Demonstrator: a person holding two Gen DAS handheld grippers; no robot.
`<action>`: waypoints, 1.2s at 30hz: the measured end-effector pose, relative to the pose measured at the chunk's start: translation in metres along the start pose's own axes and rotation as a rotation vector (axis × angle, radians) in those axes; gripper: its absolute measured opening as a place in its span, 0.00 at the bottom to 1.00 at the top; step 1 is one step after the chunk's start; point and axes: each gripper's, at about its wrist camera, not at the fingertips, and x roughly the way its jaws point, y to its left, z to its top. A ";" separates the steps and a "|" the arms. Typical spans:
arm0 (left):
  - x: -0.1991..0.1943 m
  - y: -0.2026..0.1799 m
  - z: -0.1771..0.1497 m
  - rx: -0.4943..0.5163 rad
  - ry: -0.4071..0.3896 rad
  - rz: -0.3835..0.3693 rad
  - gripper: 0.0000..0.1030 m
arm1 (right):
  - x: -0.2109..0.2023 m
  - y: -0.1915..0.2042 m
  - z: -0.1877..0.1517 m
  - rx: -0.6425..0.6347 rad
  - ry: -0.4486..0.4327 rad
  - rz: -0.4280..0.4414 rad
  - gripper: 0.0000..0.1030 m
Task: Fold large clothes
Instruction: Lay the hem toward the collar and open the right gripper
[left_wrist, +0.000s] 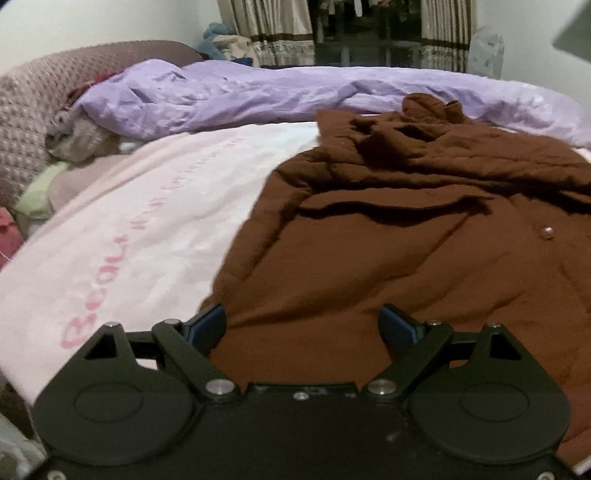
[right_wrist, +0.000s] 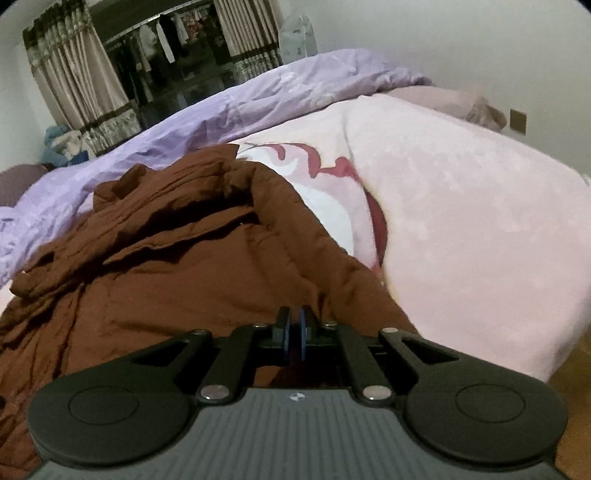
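Note:
A large brown quilted coat (left_wrist: 388, 240) lies rumpled on a pink blanket (left_wrist: 140, 221) on the bed; it also shows in the right wrist view (right_wrist: 177, 266). My left gripper (left_wrist: 303, 325) is open, its blue-padded fingers spread just above the coat's near hem. My right gripper (right_wrist: 295, 325) has its pads pressed together over the coat's near right edge; whether cloth is pinched between them is hidden.
A lilac duvet (left_wrist: 258, 92) is bunched along the far side of the bed. A pink textured headboard (left_wrist: 33, 122) and pillows are at the left. Curtains and a wardrobe (right_wrist: 159, 62) stand beyond. The pink blanket (right_wrist: 461, 221) extends right to the bed edge.

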 end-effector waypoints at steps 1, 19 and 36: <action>0.000 0.001 0.000 0.002 0.003 0.024 0.91 | -0.001 0.001 0.000 -0.003 -0.002 -0.007 0.06; -0.050 -0.065 -0.013 0.109 -0.051 -0.110 0.89 | -0.038 0.151 -0.056 -0.348 0.004 0.272 0.46; -0.020 0.010 -0.022 0.031 0.005 0.073 0.93 | -0.015 0.033 -0.022 -0.185 0.014 0.012 0.23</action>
